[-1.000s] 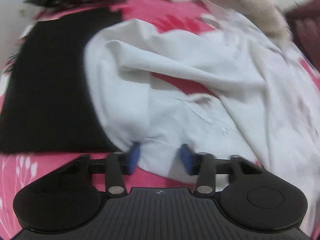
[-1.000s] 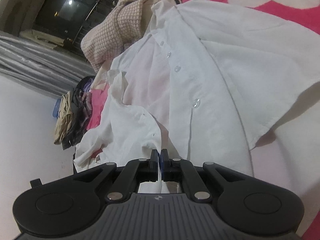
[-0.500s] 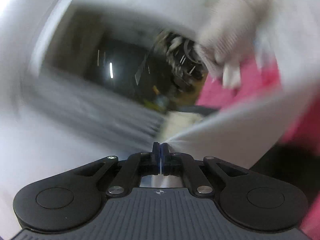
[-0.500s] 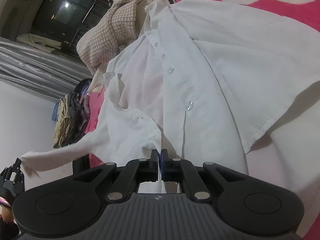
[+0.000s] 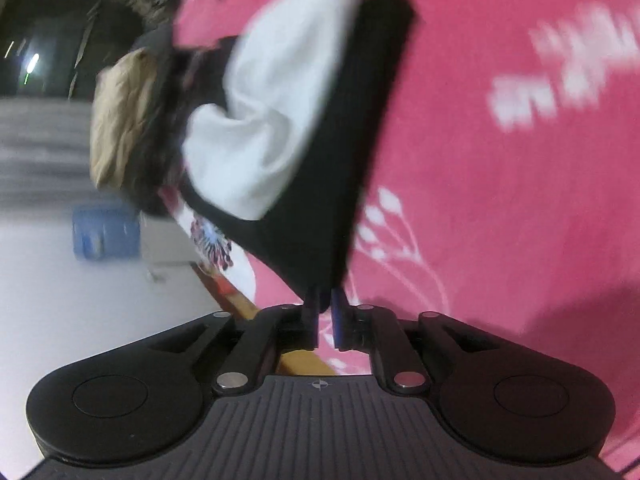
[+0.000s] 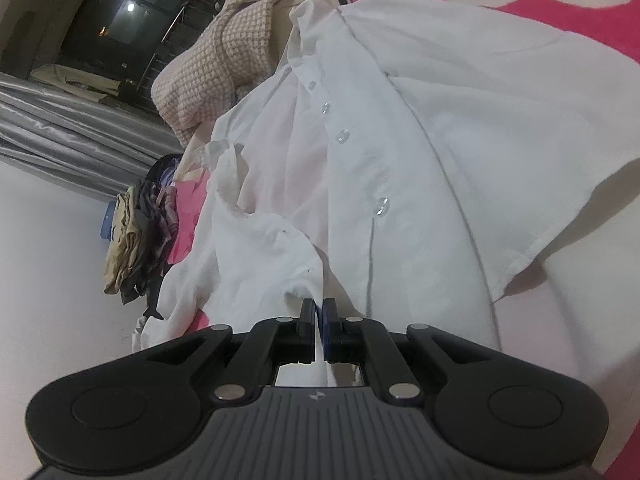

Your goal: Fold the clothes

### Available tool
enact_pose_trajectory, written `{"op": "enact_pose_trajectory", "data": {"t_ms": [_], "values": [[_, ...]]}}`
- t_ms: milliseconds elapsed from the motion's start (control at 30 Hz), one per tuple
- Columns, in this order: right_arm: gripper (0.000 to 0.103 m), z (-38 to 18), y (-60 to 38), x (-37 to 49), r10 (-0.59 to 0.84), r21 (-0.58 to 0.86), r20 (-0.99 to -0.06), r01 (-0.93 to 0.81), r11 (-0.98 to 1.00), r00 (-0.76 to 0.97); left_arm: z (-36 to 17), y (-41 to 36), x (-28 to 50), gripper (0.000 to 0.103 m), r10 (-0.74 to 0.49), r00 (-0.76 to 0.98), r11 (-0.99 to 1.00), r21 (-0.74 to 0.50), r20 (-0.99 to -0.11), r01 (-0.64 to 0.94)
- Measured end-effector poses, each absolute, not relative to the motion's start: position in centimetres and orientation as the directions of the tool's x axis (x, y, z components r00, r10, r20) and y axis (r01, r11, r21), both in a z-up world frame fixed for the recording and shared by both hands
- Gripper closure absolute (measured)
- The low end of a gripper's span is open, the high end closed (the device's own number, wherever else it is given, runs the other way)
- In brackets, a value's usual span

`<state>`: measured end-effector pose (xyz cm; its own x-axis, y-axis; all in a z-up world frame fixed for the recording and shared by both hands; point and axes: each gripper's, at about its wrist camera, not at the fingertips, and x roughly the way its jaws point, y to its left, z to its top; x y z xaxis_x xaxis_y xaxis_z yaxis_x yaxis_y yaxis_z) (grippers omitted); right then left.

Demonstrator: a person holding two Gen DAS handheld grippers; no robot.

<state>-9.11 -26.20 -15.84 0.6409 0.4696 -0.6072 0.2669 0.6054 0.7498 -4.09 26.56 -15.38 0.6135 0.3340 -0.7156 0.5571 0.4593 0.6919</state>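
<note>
In the right wrist view a white button-up shirt (image 6: 440, 140) lies spread on the bed. My right gripper (image 6: 319, 308) is shut on a bunched edge of it, and the cloth runs between the pads. In the blurred left wrist view, part of the white shirt (image 5: 256, 128) lies across a flat black garment (image 5: 340, 160). My left gripper (image 5: 325, 304) sits just short of the black garment's near corner. Its jaws are opening, with a narrow gap and no cloth pressed between the pads.
A pink flowered blanket (image 5: 500, 200) covers the bed. A pink checked garment (image 6: 216, 68) lies beyond the shirt's collar. A heap of beige and dark clothes (image 6: 136, 232) hangs at the bed's edge. A blue box (image 5: 104, 232) stands on the floor below.
The left gripper closed on the white shirt's edge, swung sideways while rolling, and has now parted its jaws off the cloth. The right gripper kept still, shut on the shirt.
</note>
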Motion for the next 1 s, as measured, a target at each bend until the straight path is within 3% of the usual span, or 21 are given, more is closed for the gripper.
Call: {"op": "enact_pose_trajectory", "data": {"t_ms": [100,233,367,467,567,800,867,933,1000], "values": [[0.097,-15.1,-26.1,-9.5,0.463,0.748,-0.603,0.259,0.611,0.650,-12.0,25.0,-2.7,0.079,0.227,0.630,0.662,0.592,-0.743,0.460],[0.091,-13.2,-27.2,-11.3,0.417,0.738,-0.597,0.266,0.621,0.685,-8.8,20.7,-0.6,0.071,-0.015,0.624,0.840,0.328,-0.781,0.431],[0.086,-11.5,-28.8,-13.7,0.353,0.713,-0.612,0.300,0.634,0.708,-7.8,14.3,1.5,0.066,-0.298,0.525,0.836,0.046,-0.797,0.546],[0.072,-10.6,-29.5,-14.3,0.272,0.617,-0.682,0.335,0.712,0.679,-8.5,7.9,1.5,0.052,-0.455,0.372,0.727,-0.096,-0.809,0.679],[0.065,-10.3,-29.7,-13.3,0.222,0.528,-0.736,0.337,0.780,0.639,-10.1,2.1,0.4,0.044,-0.500,0.244,0.591,-0.121,-0.831,0.798],[0.051,-11.6,-26.9,-7.4,0.185,0.332,-0.814,0.181,0.926,0.550,-13.8,-2.7,-2.0,0.044,-0.466,0.170,0.500,-0.100,-0.868,0.860],[0.055,-13.0,-26.2,-5.7,0.166,0.269,-0.840,0.132,0.954,0.517,-14.4,-2.5,-2.4,0.044,-0.468,0.162,0.513,-0.118,-0.868,0.850],[0.087,-14.0,-25.7,-4.7,0.127,0.195,-0.857,0.087,0.977,0.500,-14.8,-2.1,-2.7,0.044,-0.466,0.149,0.525,-0.137,-0.872,0.840],[0.102,-12.6,-27.1,-4.2,0.037,0.112,-0.842,0.108,0.988,0.538,-14.8,-1.6,-3.3,0.044,-0.458,0.145,0.530,-0.139,-0.877,0.836]]}}
